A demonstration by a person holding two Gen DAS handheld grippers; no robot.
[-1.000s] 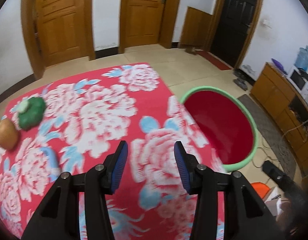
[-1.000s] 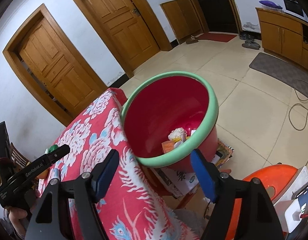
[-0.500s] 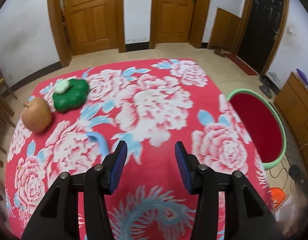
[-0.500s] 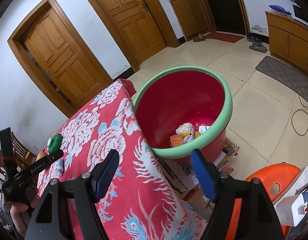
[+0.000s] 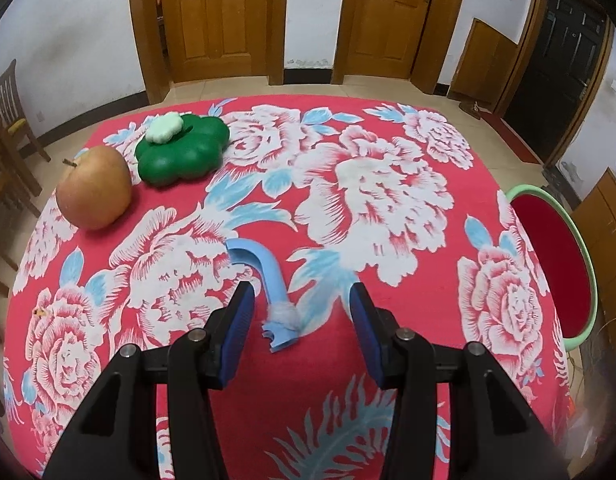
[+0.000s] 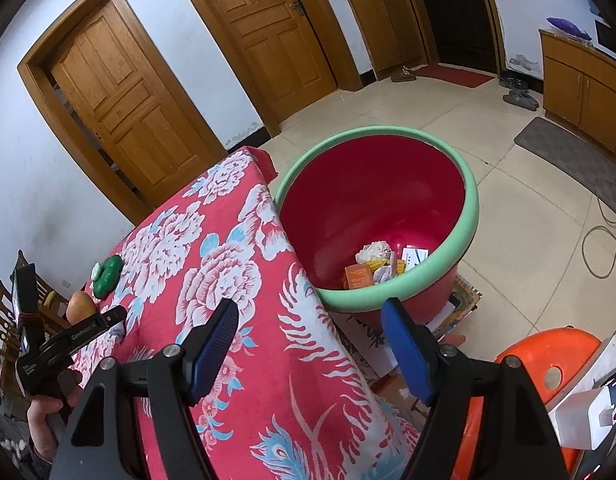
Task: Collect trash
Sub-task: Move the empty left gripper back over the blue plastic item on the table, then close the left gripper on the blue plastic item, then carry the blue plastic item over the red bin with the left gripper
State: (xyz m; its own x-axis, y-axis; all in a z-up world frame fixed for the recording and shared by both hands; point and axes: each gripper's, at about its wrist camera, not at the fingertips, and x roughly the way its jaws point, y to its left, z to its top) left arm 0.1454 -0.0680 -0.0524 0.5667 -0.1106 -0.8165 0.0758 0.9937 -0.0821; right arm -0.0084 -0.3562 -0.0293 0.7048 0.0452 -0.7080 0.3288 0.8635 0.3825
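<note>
My left gripper (image 5: 300, 308) hangs over the desk (image 5: 387, 184), jaws spread, nothing pinched. The blue plastic scrap (image 5: 268, 284), curved with a white fluff ball on it, lies flat on the red flowered cloth; its near end sits between my left fingertips (image 5: 240, 312), no contact that I can see. The scrap runs up toward 11 o'clock from that gap.

Apple (image 5: 94, 188) at 10 o'clock on the desk, green flower-shaped box (image 5: 184, 156) just beside it at its 1 o'clock, pale lid piece on top. Both well apart from the scrap.

My right gripper (image 6: 308, 332) is also spread, empty, over the desk edge. Red bin with green rim (image 6: 473, 200) stands on the floor right against the desk side, at 12 to 1 o'clock from the right gripper. Inside the bin: crumpled white paper (image 6: 371, 250), an orange carton (image 6: 357, 276), a white card, other bits I can't make out.

In the right view a hand (image 6: 48, 420) holds the left gripper at 9 o'clock, low. Orange stool (image 6: 547, 356) at 4 o'clock on the floor.
</note>
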